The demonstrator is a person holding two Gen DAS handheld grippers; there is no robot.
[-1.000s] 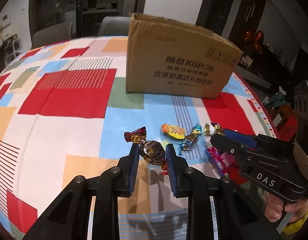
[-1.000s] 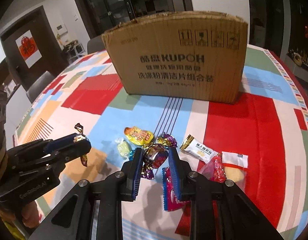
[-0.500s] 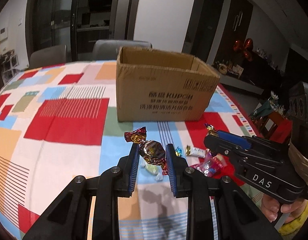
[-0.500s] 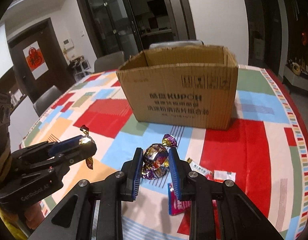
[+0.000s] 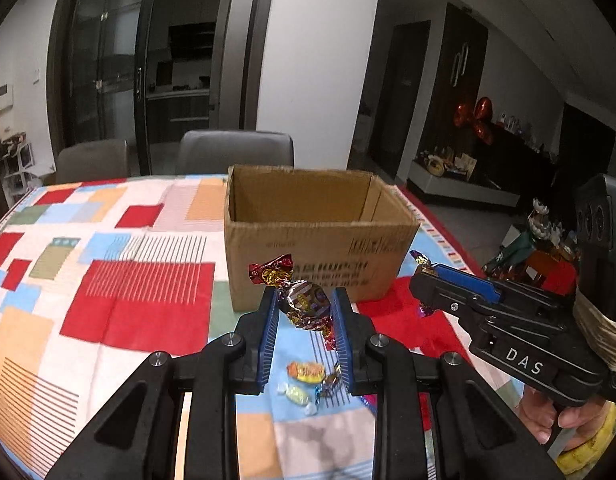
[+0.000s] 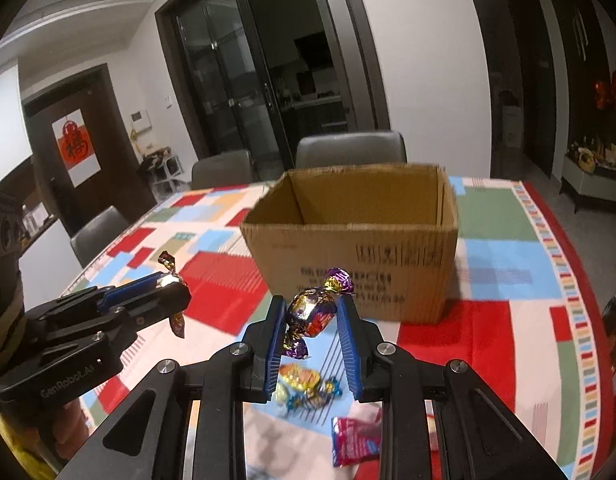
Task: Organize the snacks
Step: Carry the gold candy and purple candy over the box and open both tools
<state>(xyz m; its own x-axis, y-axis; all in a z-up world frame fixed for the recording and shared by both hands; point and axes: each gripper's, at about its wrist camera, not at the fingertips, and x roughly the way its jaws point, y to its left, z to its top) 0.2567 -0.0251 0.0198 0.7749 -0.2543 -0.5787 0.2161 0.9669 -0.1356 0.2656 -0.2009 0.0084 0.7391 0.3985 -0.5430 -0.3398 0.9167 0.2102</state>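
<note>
My left gripper [image 5: 302,306] is shut on a red-and-gold wrapped candy [image 5: 304,304] and holds it well above the table, in front of the open cardboard box [image 5: 308,236]. My right gripper [image 6: 311,314] is shut on a purple-and-gold wrapped candy [image 6: 313,312], also raised in front of the box [image 6: 359,248]. Each gripper shows in the other's view, the right gripper [image 5: 421,280] to the right and the left gripper [image 6: 176,280] to the left. Loose candies [image 5: 306,372] lie on the tablecloth below; they also show in the right wrist view [image 6: 300,376].
A patchwork tablecloth [image 5: 108,280] covers the round table. Grey chairs [image 5: 234,152] stand behind the box. A pink snack packet [image 6: 353,440] lies near the front. A cabinet with ornaments [image 5: 467,164] stands at the right.
Both grippers have risen from the table with their candies. The box's open top now shows, and the loose candies lie farther below.
</note>
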